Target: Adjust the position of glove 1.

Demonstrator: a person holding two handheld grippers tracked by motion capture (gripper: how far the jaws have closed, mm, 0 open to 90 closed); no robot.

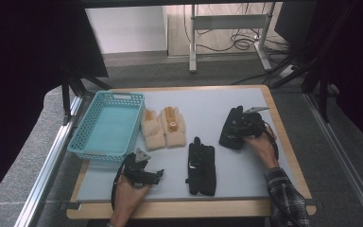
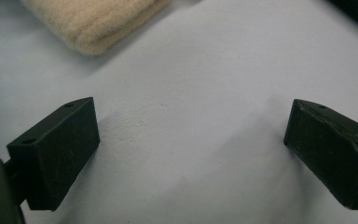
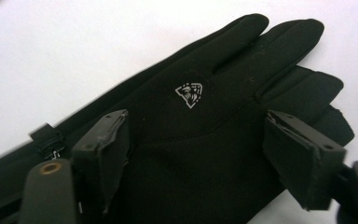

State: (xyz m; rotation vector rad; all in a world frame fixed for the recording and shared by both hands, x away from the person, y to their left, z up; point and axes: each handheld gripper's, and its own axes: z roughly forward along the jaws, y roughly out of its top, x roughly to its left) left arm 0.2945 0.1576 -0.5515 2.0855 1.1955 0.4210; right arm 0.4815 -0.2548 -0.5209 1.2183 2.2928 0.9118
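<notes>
two grippers work over a pale grey table (image 1: 246, 170), one in each of the person's hands. the right gripper (image 1: 238, 124) sits toward 3 o'clock on the table, directly above a black glove (image 1: 230, 130) that lies flat there. in the right gripper view its jaws are spread wide, one on each side of that black glove (image 3: 205, 140), with the pads not pressing on it; a small white logo (image 3: 189, 94) shows on the glove's back, and its fingers point toward 1 o'clock in that view. the left gripper (image 1: 158, 175) rests near 7 o'clock on the table, its jaws also spread apart with nothing between them but bare tabletop (image 2: 191, 130); a corner of cream fleece (image 2: 93, 23) shows at 11 o'clock in the left gripper view.

counting gloves: there are four in all. two are black, the one under the right gripper and a second black glove (image 1: 202, 163) lying alone near 6 o'clock, between the two hands and well apart from the first. two are cream mittens (image 1: 164, 127), side by side and touching near the table's centre, each with an orange-brown patch.

one turquoise basket (image 1: 82, 137) stands at 9 o'clock, just beside the mittens, with nothing inside.
</notes>
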